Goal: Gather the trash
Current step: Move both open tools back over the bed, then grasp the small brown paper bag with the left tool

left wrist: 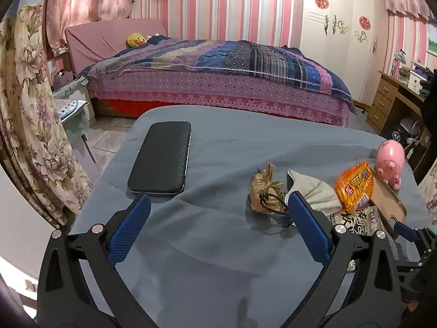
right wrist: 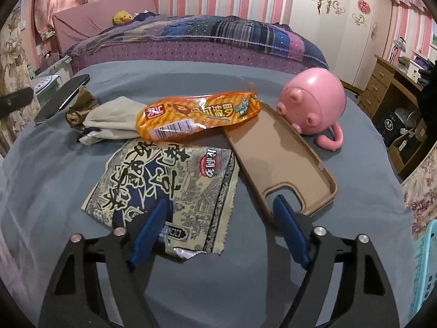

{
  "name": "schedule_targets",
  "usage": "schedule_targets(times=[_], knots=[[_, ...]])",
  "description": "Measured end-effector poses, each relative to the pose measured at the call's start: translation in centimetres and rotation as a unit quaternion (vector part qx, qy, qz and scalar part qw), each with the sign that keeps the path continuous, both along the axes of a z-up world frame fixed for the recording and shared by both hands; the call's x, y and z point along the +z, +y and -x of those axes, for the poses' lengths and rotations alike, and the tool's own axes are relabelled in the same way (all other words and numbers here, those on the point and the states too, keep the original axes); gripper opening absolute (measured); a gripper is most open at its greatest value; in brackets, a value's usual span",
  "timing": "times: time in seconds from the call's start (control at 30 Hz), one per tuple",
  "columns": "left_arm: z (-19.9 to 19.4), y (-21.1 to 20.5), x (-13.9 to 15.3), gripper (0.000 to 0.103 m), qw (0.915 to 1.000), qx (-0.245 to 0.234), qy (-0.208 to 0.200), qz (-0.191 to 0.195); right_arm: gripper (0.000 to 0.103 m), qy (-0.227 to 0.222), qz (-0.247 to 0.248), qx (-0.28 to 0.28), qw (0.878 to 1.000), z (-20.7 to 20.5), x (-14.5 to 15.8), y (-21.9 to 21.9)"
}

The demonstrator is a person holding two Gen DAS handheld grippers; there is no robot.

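Observation:
Trash lies on a grey-covered table point(left wrist: 218, 259). A crumpled brown paper point(left wrist: 266, 191) sits just inside the right finger of my left gripper point(left wrist: 218, 199), which is open and touches nothing. Beside the paper are a beige cloth point(left wrist: 314, 188) and an orange snack wrapper point(right wrist: 196, 116). My right gripper point(right wrist: 221, 202) stands open low over a flat black-and-cream wrapper point(right wrist: 164, 177). Its left finger is over the wrapper and its right finger is at the notch of a brown phone case point(right wrist: 278, 158). The pads press on nothing.
A long black case point(left wrist: 161, 158) lies at the table's far left. A pink pig toy point(right wrist: 314, 104) stands at the far right, against the phone case. A turquoise basket point(right wrist: 426, 259) shows past the table's right edge. A bed point(left wrist: 218, 76) stands behind the table.

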State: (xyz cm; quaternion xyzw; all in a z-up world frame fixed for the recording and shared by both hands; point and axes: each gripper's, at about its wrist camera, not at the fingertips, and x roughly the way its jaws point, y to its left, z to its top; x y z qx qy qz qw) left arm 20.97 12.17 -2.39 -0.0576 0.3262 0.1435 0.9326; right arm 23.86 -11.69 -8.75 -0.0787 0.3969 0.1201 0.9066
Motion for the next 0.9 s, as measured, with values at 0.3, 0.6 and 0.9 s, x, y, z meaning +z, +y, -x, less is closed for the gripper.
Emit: schedule_targets(times=[0.3, 0.6, 0.9], knots=[[-0.7, -1.0, -1.0, 0.097, 0.9997, -0.014, 0.015, -0.012, 0.062, 0.003, -0.018, -0.009, 1.000, 0.0, 0.2, -0.9], [-3.3, 0.5, -3.0, 0.086, 0.9993, 0.003, 0.009, 0.037, 0.062, -0.006, -0.045, -0.022, 0.999, -0.5, 0.4, -2.4], [-6.0, -0.4, -5.2, 0.025, 0.9960, -0.040, 0.031, 0.074, 0.062, -0.013, -0.044, -0.028, 0.999, -1.1, 0.4, -3.4]])
